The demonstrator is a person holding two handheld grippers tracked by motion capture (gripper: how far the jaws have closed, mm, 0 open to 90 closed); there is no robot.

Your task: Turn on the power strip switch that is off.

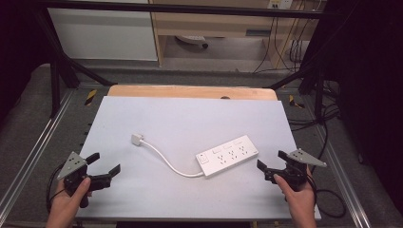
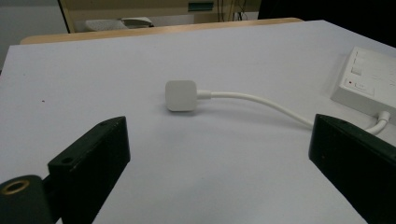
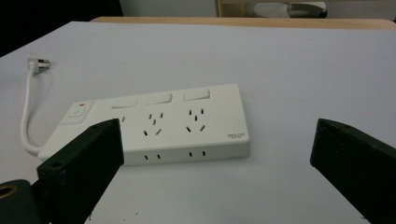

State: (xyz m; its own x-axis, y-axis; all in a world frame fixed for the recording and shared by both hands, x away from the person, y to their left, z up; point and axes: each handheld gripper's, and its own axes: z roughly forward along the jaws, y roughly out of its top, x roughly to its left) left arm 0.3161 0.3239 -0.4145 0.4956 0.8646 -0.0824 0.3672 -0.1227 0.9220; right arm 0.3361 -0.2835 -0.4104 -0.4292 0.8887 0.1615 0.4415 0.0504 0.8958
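Note:
A white power strip [image 1: 227, 155] lies flat on the white table top [image 1: 190, 118], right of centre, its sockets facing up [image 3: 159, 123]. Its white cable [image 1: 166, 159] curves left to a white plug [image 1: 137, 139], which also appears in the left gripper view [image 2: 180, 95]. My left gripper [image 1: 104, 164] is held near the front left edge, open, with nothing between its jaws. My right gripper [image 1: 272, 161] is held at the front right, just right of the strip, open and holding nothing.
A wooden board [image 1: 190, 91] edges the table's far side. Black frame bars [image 1: 62, 61] stand at both back corners. Cables [image 1: 328, 118] hang off the right side. Metal rails [image 1: 28, 156] run along the left.

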